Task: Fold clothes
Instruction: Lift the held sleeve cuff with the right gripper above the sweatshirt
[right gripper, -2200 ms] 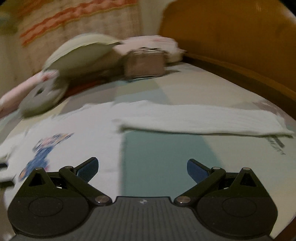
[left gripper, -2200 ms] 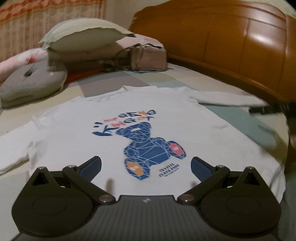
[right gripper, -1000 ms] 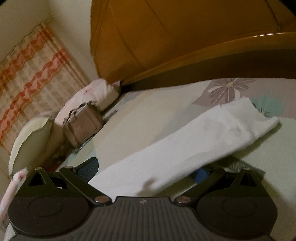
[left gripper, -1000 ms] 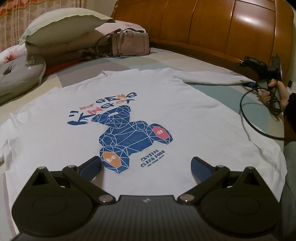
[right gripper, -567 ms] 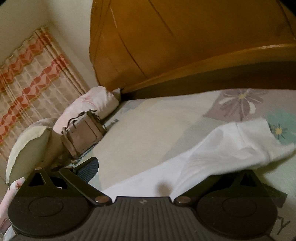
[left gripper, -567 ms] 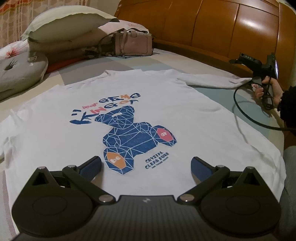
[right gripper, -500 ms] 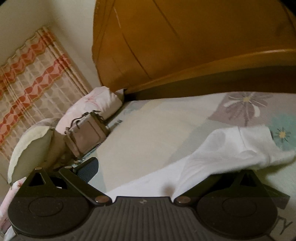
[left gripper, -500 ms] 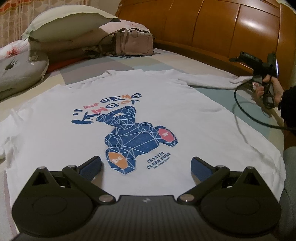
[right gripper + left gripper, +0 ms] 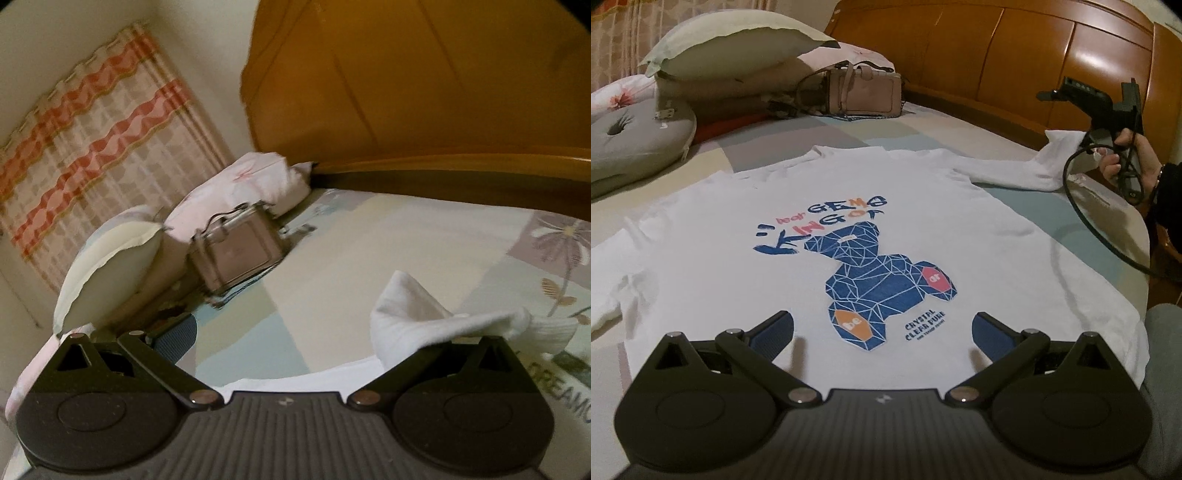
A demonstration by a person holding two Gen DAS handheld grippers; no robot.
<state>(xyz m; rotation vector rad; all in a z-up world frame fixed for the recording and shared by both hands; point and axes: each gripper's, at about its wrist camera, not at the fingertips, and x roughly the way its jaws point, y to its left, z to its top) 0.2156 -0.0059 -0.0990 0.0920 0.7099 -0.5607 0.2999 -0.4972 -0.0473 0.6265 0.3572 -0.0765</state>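
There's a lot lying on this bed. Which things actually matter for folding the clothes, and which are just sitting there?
Part of the job:
white long-sleeved shirt
its sleeve end, draped over the right gripper
left gripper, open above the hem

Just lying about:
handbag
pillows
grey round cushion
wooden headboard
curtain
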